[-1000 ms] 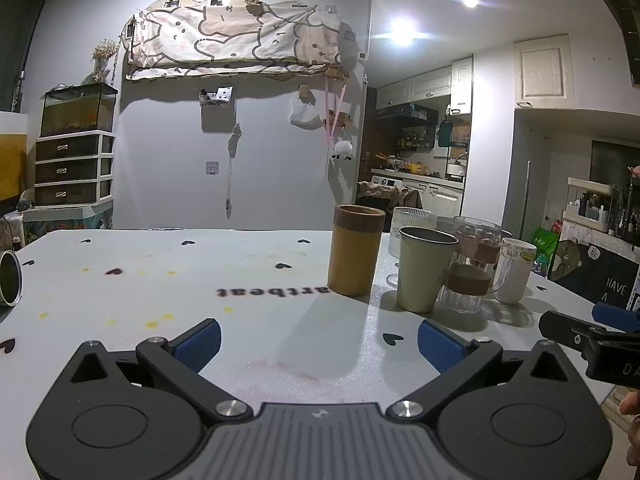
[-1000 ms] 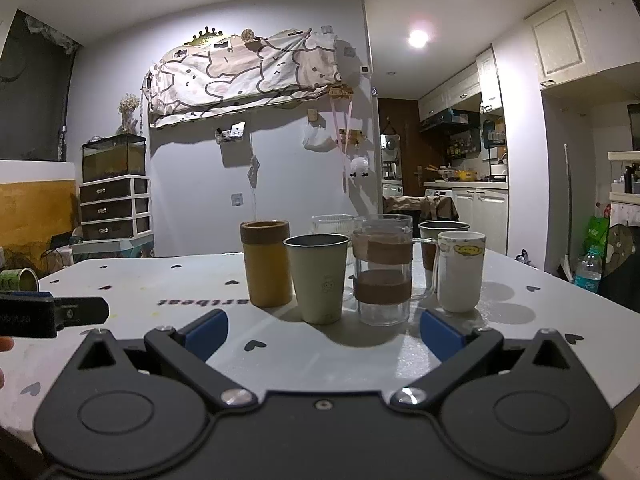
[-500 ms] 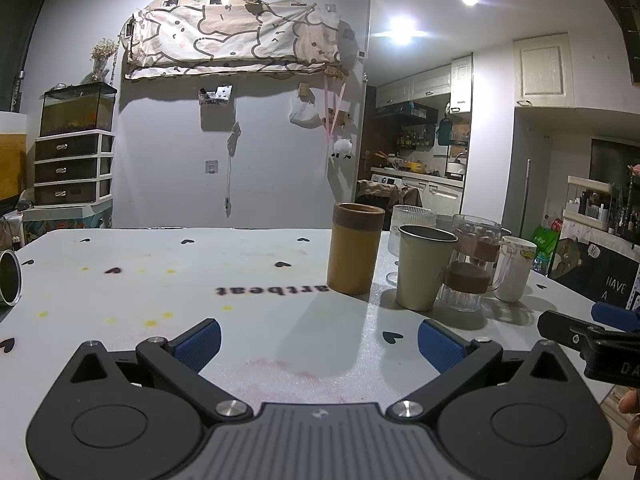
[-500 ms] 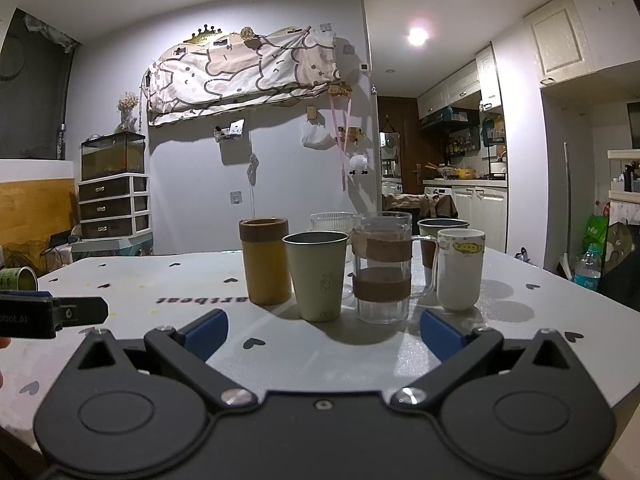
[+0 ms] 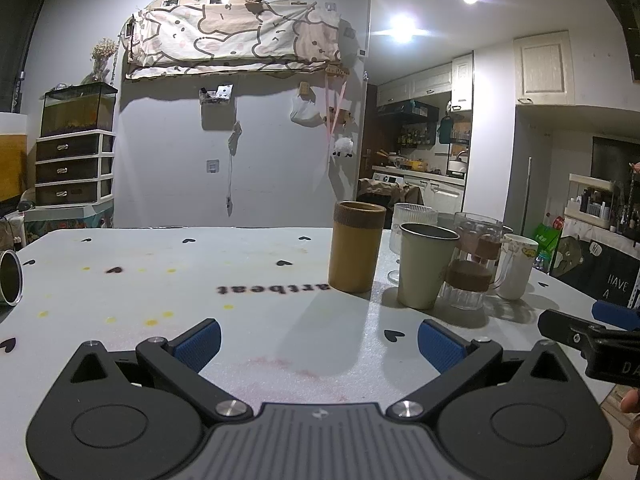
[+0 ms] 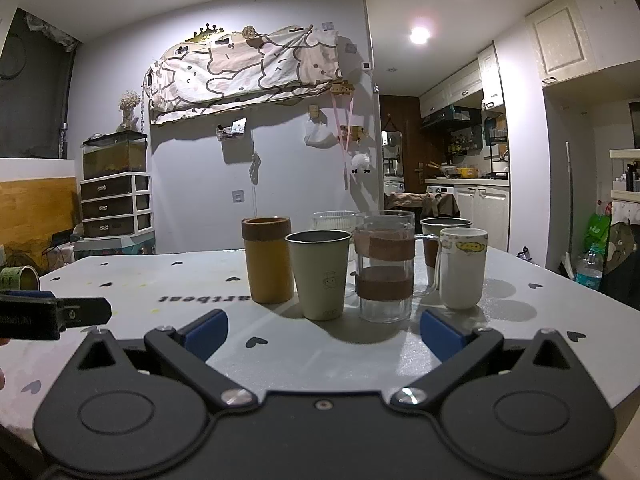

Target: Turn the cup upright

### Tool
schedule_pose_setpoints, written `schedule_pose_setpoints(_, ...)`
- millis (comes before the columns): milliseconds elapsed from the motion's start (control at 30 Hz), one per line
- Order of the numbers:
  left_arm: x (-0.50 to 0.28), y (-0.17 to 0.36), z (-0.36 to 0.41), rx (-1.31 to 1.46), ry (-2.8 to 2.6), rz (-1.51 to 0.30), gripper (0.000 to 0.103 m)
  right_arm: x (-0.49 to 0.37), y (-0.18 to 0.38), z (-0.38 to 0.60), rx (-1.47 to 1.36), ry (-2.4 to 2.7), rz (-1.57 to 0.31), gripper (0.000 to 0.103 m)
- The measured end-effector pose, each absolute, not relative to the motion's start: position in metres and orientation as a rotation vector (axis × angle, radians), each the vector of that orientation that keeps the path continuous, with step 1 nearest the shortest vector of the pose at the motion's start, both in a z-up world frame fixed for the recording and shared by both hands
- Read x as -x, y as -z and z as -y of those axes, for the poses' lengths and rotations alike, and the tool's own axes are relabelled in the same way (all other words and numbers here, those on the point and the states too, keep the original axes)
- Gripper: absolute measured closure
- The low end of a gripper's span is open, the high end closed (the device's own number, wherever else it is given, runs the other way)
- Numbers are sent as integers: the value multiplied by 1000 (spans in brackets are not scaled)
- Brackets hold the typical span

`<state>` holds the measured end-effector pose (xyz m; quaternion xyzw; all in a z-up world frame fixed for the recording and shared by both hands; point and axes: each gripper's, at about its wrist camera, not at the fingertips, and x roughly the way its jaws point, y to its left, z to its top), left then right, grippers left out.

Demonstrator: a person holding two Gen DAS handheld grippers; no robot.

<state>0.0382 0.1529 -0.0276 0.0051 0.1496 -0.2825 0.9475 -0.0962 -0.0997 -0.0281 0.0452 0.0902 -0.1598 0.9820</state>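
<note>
Both the left gripper (image 5: 318,338) and right gripper (image 6: 324,330) are held apart and empty; the tipped metal cup (image 5: 10,276), far left of the left jaws, could be rolled off the white table (image 5: 160,280) edge if nudged.

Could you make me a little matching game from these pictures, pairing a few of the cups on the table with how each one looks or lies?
Things:
1. brown cylinder cup
2. pale green cup
3. white mug
4. metal cup

Descriptions:
A. lying on its side near the table's far left edge
B. upright, with a yellow cartoon mark near its rim
C. upright, leftmost of the cluster, with a darker band at the top
D. upright, tapered, with a dark inside

Pairs: 1-C, 2-D, 3-B, 4-A
</note>
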Motion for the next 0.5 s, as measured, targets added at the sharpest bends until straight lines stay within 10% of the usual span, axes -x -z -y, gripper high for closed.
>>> schedule_pose_setpoints(500,-38,27,-152,-11,576,-304,0,96,28,100,-91,321,-182,0)
